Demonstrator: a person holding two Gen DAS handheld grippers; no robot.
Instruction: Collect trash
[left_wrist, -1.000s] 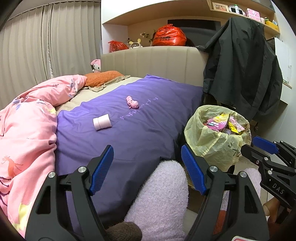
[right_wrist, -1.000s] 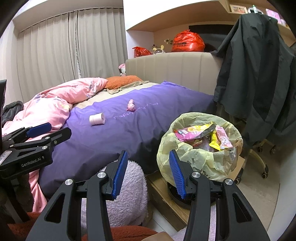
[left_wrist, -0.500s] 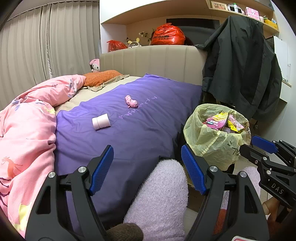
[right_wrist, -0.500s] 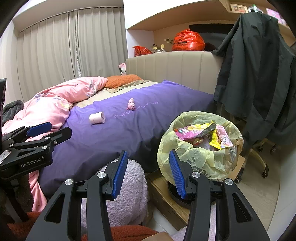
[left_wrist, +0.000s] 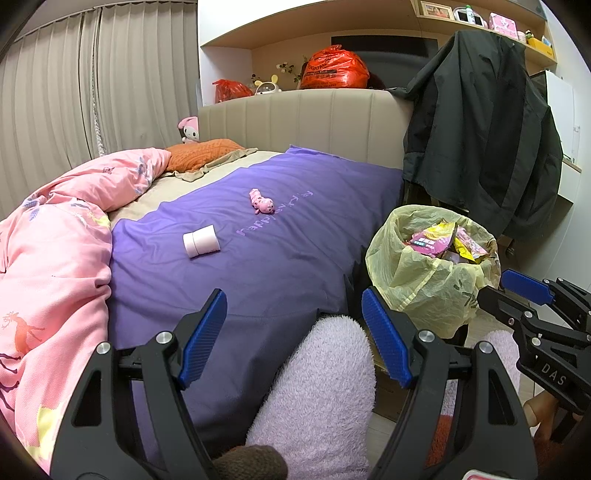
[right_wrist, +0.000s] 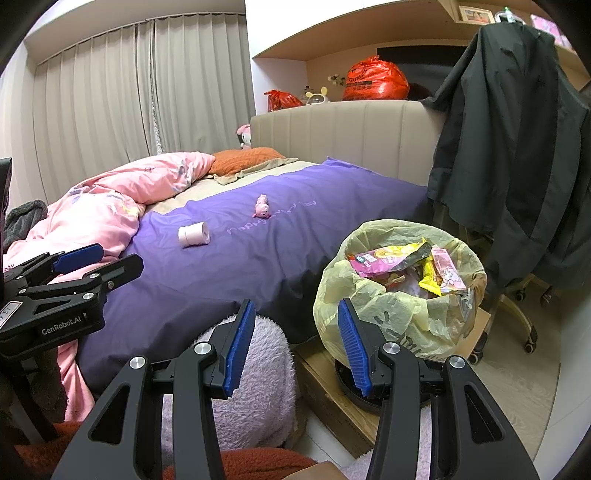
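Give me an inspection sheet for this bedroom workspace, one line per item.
Surface: purple bedspread, mostly flat.
Job's things: pink-white cup lying on its side on the bedspread; lined trash bin beside the bed, holding snack wrappers.
Clutter: pink toy on the bedspread; bunched pink duvet; orange pillow.
Grippers: left gripper and right gripper both open, empty.
Cables: nothing seen.
Surroundings: dark jacket, red bags behind the headboard, curtains.
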